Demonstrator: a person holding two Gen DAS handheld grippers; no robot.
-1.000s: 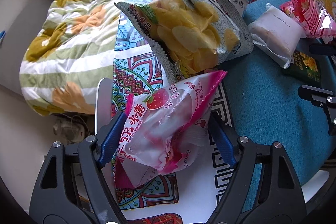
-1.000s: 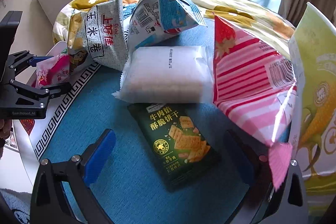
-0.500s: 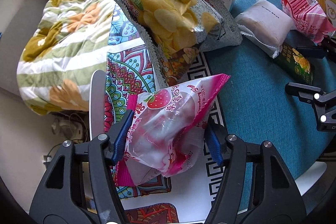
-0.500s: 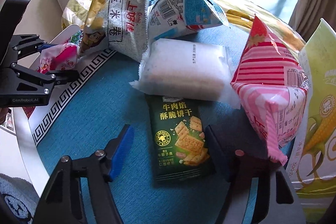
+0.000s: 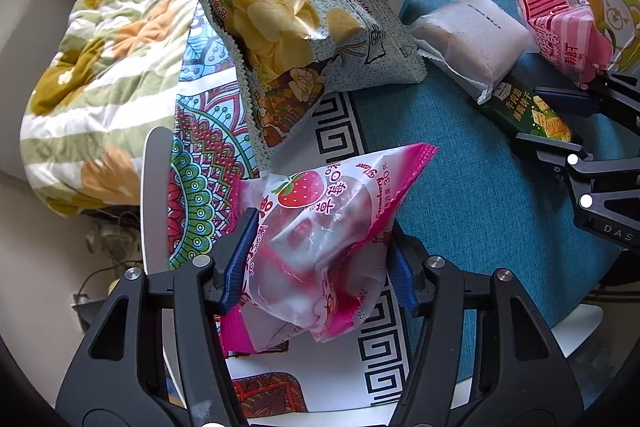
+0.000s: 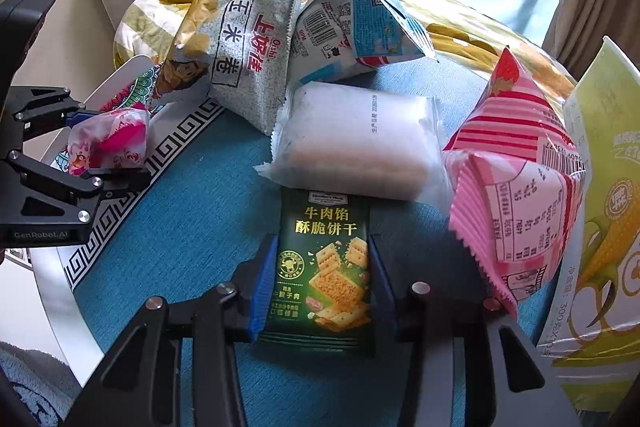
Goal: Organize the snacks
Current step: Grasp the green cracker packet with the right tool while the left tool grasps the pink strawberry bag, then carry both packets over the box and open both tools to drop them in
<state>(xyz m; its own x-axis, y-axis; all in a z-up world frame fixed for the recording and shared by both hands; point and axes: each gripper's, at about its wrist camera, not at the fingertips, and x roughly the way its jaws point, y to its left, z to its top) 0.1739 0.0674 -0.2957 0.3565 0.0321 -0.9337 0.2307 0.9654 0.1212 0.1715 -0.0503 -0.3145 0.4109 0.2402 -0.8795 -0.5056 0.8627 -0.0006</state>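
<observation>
Pinching the pink strawberry packet (image 5: 320,251), the left gripper (image 5: 318,267) has just been closing, pads dented into both sides. Right gripper (image 6: 322,279) clamps the green cracker packet (image 6: 326,267), flat on the blue bench (image 6: 192,219). Touching that packet's far end: white pillow pack (image 6: 356,143). Just right of it: pink striped bag (image 6: 516,163). Beyond the white pack: grey chip bag (image 6: 240,59).

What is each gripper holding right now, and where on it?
The left gripper pinches the strawberry bag across its middle. The right gripper clamps the green cracker pack by its long side edges, near the lower end.
</observation>
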